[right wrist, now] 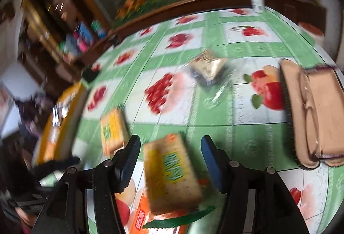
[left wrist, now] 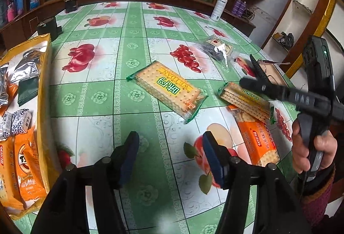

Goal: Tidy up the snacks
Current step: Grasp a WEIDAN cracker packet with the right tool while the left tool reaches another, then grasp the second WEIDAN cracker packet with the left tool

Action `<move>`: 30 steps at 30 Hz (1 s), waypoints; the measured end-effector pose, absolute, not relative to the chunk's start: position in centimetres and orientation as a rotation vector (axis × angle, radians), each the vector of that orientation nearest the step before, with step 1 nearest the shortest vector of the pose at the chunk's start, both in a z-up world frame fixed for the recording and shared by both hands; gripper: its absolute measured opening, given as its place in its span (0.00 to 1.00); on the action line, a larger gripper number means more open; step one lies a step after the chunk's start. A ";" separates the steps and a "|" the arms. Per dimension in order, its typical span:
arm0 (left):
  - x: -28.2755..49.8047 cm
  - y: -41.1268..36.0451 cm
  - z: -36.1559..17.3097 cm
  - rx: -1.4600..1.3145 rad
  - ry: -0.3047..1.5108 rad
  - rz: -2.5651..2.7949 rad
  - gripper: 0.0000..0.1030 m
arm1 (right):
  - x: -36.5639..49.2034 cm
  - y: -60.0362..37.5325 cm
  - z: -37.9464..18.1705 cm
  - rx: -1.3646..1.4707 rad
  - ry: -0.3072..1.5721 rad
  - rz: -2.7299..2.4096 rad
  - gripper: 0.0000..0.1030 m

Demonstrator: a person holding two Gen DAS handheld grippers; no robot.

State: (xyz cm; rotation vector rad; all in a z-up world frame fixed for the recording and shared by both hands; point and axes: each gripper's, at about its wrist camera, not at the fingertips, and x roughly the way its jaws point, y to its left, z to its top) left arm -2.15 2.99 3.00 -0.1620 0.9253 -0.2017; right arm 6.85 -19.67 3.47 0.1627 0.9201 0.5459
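A flat cracker packet in clear wrap with green ends lies mid-tabletop, its yellow band reading "WEIDAN" beside green Chinese characters. To the right, a like packet rests on an orange cracker packet. At far left an orange box holds small wrapped snacks. The left hand-held gripper is released, over bare cloth. The right hand-held gripper stands released, jaws either side of the second packet, pads clear.
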 end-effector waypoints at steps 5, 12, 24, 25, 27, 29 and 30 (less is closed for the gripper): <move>-2.1 3.4 3.1 -0.166 0.925 -0.184 0.65 | 5.4 -16.8 2.1 -0.065 0.941 0.543 0.68; -0.4 4.1 3.6 -0.278 0.934 -0.158 0.73 | 5.7 -18.4 2.6 -0.011 0.896 0.479 0.48; 8.3 1.7 2.3 -0.397 1.045 0.068 0.79 | 6.1 -21.6 4.4 0.177 0.825 0.408 0.48; 8.7 1.3 2.0 -0.376 1.053 0.071 0.79 | 6.1 -21.6 4.5 0.178 0.822 0.410 0.48; 8.8 0.6 1.8 -0.304 1.026 0.069 0.79 | 6.0 -21.5 4.6 0.176 0.818 0.423 0.48; 8.4 0.0 1.7 -0.205 0.999 0.054 0.65 | 5.9 -21.5 4.6 0.178 0.816 0.428 0.48; 8.2 0.0 1.6 -0.182 0.993 0.040 0.64 | 5.9 -21.4 4.6 0.177 0.817 0.432 0.48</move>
